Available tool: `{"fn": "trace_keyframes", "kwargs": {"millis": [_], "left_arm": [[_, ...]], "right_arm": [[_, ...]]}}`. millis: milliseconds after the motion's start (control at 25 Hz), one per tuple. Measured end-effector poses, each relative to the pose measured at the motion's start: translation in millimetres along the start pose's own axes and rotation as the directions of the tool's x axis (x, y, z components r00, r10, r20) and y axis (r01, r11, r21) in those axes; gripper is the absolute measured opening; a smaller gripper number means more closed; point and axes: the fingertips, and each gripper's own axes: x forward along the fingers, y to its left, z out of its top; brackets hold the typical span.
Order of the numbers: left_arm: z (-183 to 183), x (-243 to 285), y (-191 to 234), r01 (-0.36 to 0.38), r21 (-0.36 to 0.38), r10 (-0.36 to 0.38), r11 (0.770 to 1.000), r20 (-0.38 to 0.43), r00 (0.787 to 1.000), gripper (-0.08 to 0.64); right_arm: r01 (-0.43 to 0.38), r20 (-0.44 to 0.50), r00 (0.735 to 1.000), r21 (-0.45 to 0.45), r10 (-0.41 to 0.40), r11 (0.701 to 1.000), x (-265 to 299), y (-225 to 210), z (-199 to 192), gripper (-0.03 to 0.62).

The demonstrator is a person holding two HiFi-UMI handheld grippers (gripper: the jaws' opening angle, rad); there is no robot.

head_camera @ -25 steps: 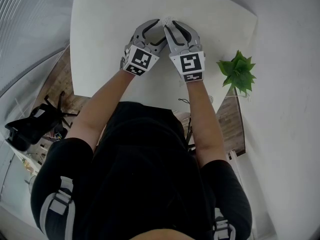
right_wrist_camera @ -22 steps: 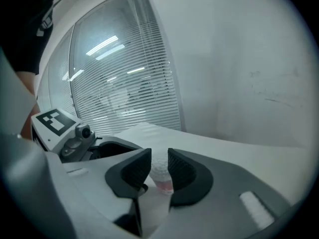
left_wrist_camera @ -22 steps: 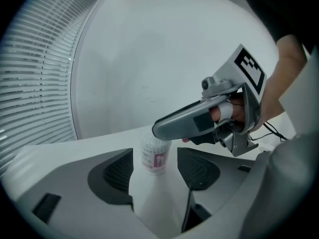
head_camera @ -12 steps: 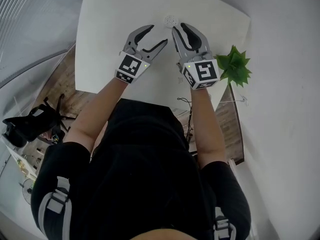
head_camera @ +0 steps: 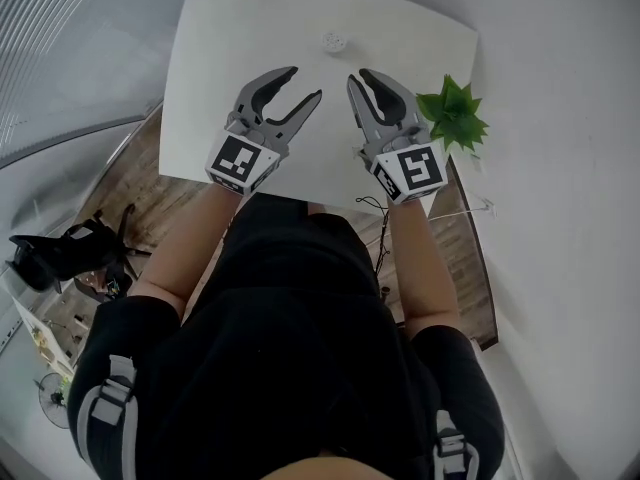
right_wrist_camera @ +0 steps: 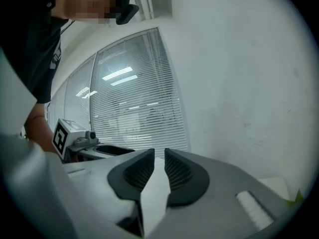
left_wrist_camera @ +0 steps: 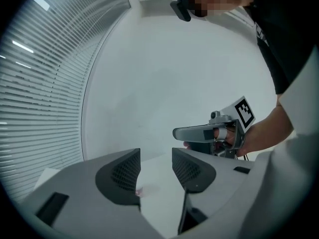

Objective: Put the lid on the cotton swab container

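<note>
The cotton swab container (head_camera: 334, 41) is a small round white thing standing alone on the far part of the white table (head_camera: 240, 28); it is too small to tell how its lid sits. Both grippers hover nearer to me, apart from it. My left gripper (head_camera: 303, 81) has just been closing its jaws, but a clear gap remains with nothing in it (left_wrist_camera: 155, 166). My right gripper (head_camera: 358, 78) has also been closing; its pads stand a narrow slit apart, holding nothing (right_wrist_camera: 159, 171). Each gripper view shows only wall, blinds and the other gripper.
A green plant (head_camera: 455, 116) stands at the table's right edge, close to the right gripper. A thin cable (head_camera: 375, 208) hangs at the near edge. Wooden floor shows on both sides, with a black object (head_camera: 50, 253) low on the left.
Both grippers have drawn back from the container towards me and risen. The container stays on the table, left alone. The jaws of both stand narrower than before.
</note>
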Motion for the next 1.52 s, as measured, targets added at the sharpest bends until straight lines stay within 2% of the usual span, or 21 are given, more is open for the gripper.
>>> {"fn": "trace_keyframes", "kwargs": {"millis": [280,480,680,1120,1520], "left_arm": [[40,-43,-28,-0.038,0.081,0.033,0.996,0.065,0.997,0.076],[63,-62,-48,-0.039,0.086,0.03,0.996,0.099,0.995,0.055],[75,-74,-66,-0.042,0.1,0.031,0.994,0.109,0.994,0.015],[108,-100,-107,-0.014,0.143,-0.008,0.99,0.148,0.989,0.009],[113,-99,-115,0.003,0.138,-0.025,0.99,0.155,0.988,0.009]], "right_arm": [[-0.035,0.049,0.998,-0.033,0.037,0.999,-49,31,27,0.032],[-0.055,0.08,0.995,-0.025,0.057,0.998,-70,49,42,0.021],[-0.048,0.095,0.994,-0.062,0.054,0.997,-89,61,60,0.011],[-0.073,0.141,0.987,-0.071,0.083,0.995,-129,84,88,0.011],[-0.055,0.157,0.985,-0.081,0.067,0.995,-141,81,95,0.011]]}}
